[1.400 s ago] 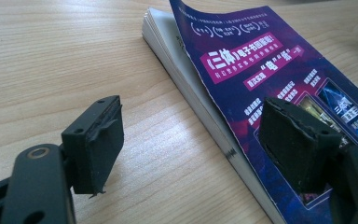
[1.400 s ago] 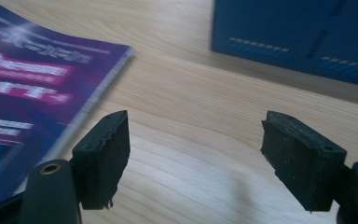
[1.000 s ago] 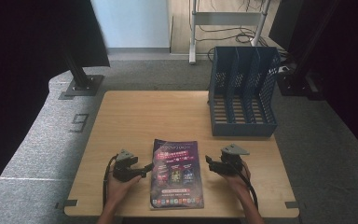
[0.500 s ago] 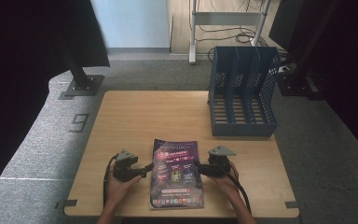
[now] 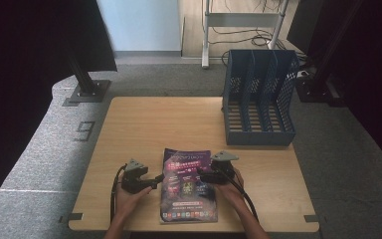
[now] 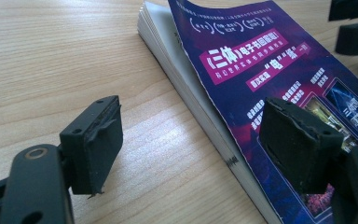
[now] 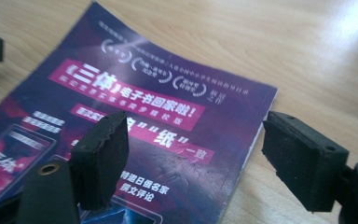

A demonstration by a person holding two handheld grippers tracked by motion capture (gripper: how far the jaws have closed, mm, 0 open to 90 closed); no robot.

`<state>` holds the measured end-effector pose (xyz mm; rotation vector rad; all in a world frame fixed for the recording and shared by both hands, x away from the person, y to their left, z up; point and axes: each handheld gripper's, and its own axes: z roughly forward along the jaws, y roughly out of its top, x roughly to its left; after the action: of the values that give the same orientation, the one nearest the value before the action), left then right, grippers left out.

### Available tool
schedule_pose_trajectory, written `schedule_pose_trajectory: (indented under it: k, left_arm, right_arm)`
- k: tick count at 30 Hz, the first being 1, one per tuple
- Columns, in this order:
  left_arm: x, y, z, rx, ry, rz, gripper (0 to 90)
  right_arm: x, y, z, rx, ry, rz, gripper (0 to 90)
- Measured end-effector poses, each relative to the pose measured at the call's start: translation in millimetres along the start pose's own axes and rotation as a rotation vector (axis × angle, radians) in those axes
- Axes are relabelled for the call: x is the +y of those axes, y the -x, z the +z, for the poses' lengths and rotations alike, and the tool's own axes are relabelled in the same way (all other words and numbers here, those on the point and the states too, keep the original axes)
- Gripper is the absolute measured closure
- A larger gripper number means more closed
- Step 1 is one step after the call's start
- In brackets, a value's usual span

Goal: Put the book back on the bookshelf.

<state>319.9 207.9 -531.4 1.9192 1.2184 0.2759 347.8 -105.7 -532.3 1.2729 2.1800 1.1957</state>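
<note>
Magazine (image 5: pixel 188 185) lies flat near the front edge of the counter (image 5: pixel 179 124), flanked by the left tool (image 5: pixel 155 180) and right tool (image 5: pixel 202 175), both jaws spread wide and empty, apparently to straddle its long edges for a lift.

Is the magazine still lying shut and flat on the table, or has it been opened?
Shut and flat. The magazine lies cover-up on the table; in the left gripper view its front cover corner curls up slightly.
</note>
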Motion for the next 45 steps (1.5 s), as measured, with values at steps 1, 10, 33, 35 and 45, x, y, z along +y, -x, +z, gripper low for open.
schedule_pose_trajectory:
  k: [1,10,33,35,45]
  left_arm:
    - [-0.1,0.0,0.2,0.002,0.000,-0.001,21.6]
    - [-0.6,3.8,1.4,0.001,0.001,0.002,21.2]
    - [1.5,7.4,4.7,0.007,0.003,0.002,20.9]
    - [2.4,8.7,5.7,0.006,0.008,-0.004,21.0]
    - [16.2,20.2,15.1,0.007,0.015,0.018,20.6]
  right_arm:
    - [-1.0,0.7,2.0,-0.004,-0.010,0.009,21.3]
    - [-7.9,5.8,5.0,-0.021,-0.033,0.036,18.4]
    - [-13.4,5.5,15.5,-0.001,-0.065,0.020,21.6]
    - [-13.6,5.9,15.5,0.007,-0.061,0.015,22.7]
    - [-12.4,7.8,15.1,0.029,-0.068,0.007,26.0]
